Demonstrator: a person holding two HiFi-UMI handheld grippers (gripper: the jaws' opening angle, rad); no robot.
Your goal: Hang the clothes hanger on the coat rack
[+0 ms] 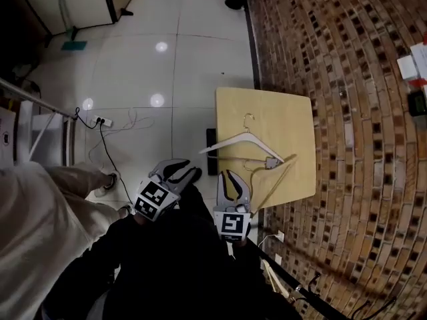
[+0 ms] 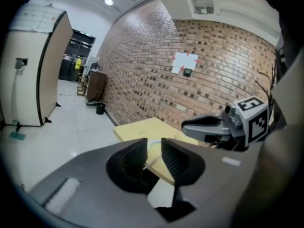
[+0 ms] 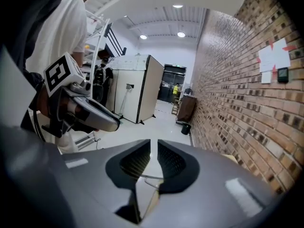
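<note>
Currently on bench: white plastic clothes hanger with a wire hook (image 1: 243, 141), lying flat near the middle, hook pointing away from the person; a second, pale wooden hanger (image 1: 267, 191) lies just beside it, toward the near edge
Bench: square bench of pale wood (image 1: 297, 112), standing beside the brick wall (image 1: 360, 79) on a white tiled floor (image 1: 167, 65)
Left tongs: grey two-jaw left tongs (image 1: 189, 170) bearing a marker cube, held over the floor just off the bench's near left corner, well apart from the white hanger; jaws a narrow slit apart, released, nothing between the pads
Right tongs: matching grey right tongs (image 1: 231, 176), held at the bench's near edge, close to the pale hanger's hook; jaws narrowly parted, released; a thin wire shows low in the gap, not pressed by the pads
Floor items: white power strip with dark cable (image 1: 101, 121), left of the bench
Bystander: person in pale clothing (image 1: 40, 232), at the left edge
</note>
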